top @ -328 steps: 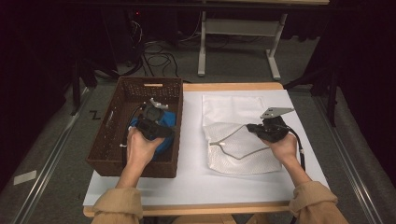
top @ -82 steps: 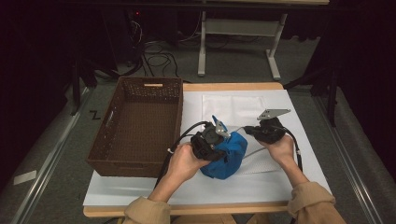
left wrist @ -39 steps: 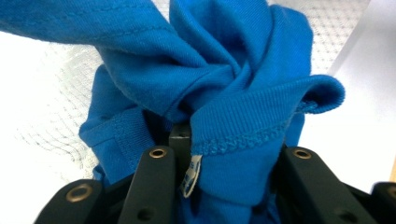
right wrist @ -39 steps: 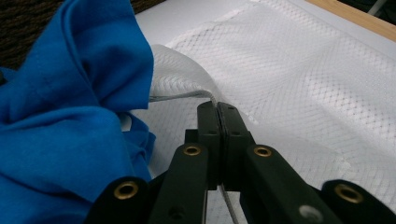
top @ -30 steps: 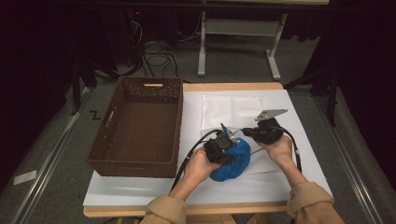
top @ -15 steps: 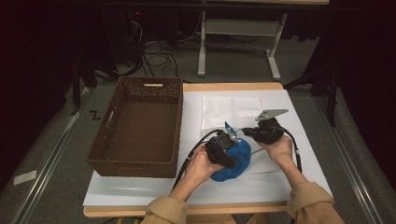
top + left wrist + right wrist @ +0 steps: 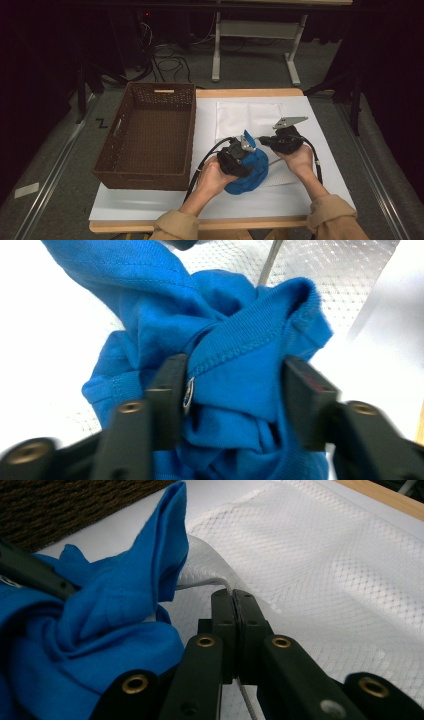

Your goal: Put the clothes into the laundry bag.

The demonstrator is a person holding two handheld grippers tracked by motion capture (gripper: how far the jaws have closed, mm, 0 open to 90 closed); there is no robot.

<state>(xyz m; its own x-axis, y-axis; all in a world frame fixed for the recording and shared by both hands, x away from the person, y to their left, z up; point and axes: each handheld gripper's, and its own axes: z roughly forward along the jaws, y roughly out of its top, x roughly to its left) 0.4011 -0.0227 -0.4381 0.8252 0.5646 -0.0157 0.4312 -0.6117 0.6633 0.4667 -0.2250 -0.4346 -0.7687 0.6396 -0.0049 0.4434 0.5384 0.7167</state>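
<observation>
The tabletop (image 7: 150, 210), covered by a white sheet, is carrying everything in the high view. At about nine o'clock on it a brown wicker basket (image 7: 145, 134) is standing with nothing visible inside. From the centre toward one o'clock a white mesh bag (image 7: 240, 117) is lying flat, its near edge lifted beside the garment. At the centre, slightly toward six o'clock, a bunched blue shirt (image 7: 250, 175) is resting on the tabletop at the bag's near edge, one corner sticking up at twelve o'clock of the bundle.

The left gripper (image 7: 235, 390) is pressing down on the shirt from its nine o'clock side. Its fingers (image 7: 167, 390) have just been closing and are now bearing on a fold of ribbed blue hem from both sides, grasping the shirt.

The right gripper (image 7: 233, 605) is sitting at three o'clock of the shirt, just beside it. Its fingers (image 7: 222, 625) are clenched tight on a thin white drawstring (image 7: 210, 584) that is running out of the mesh bag's raised edge.
</observation>
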